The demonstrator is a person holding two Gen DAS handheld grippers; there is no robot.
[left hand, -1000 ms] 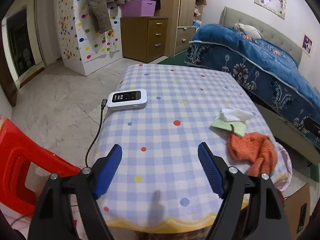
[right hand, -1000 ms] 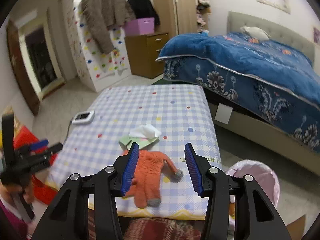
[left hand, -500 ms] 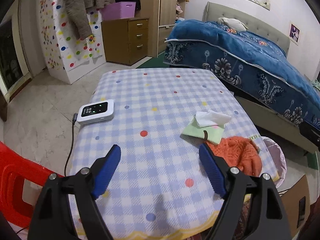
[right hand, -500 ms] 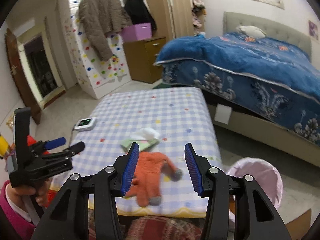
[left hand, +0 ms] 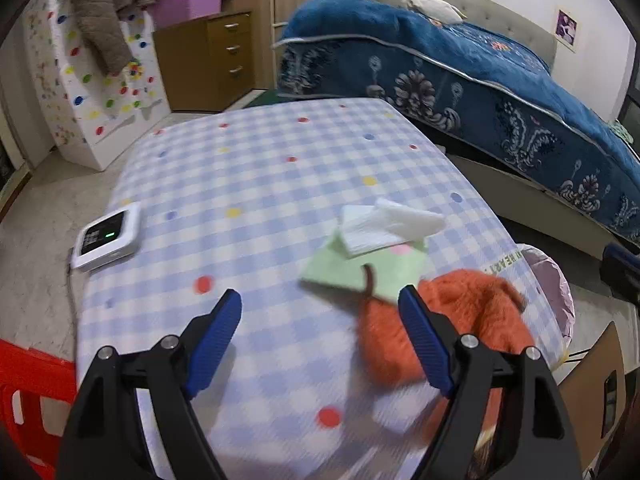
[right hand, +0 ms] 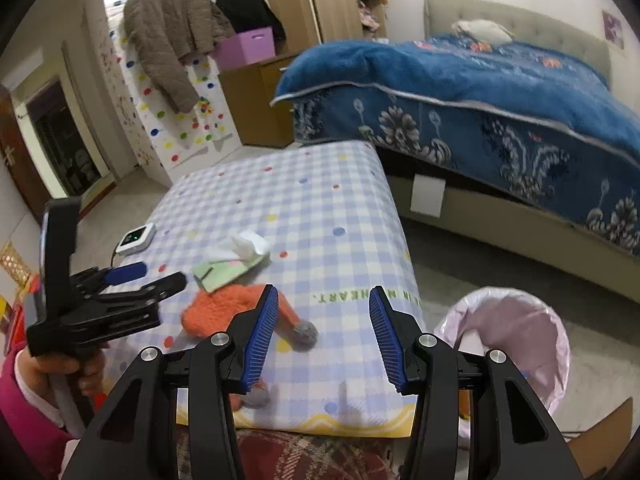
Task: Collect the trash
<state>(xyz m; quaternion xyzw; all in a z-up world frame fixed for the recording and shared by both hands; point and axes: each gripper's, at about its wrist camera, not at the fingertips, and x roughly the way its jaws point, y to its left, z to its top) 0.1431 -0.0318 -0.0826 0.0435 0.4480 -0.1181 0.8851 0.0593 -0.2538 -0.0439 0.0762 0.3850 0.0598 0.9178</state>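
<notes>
A: Progress check. Nearest, both claws. Left gripper [left hand: 320,308] jaws spread wide, nothing between them, hanging over the checked table [left hand: 260,184]. Right gripper [right hand: 323,304] jaws parted about halfway, also empty, at the table's near edge

B: So nothing picked up?

A: Nothing in either claw. Judging from this, collection has not started on what shows here

B: Where is the trash?

A: On the table, near its front right corner. Orange knitted glove [left hand: 452,320] closest, just beside the left gripper's right finger. Touching the glove's far side, a pale green packet [left hand: 360,268] with a white tissue [left hand: 388,224] lying on top

B: And the bin?

A: Pink-lined trash bin [right hand: 516,328] on the floor, just off that same table corner. What its inside holds, cannot tell

B: Anything else?

A: A small white device [left hand: 106,236] at the table's left edge, well apart from the tissue. Probably not trash

B: Left to do?

A: Everything: grasp the tissue and packet, carry to the bin, drop
</notes>
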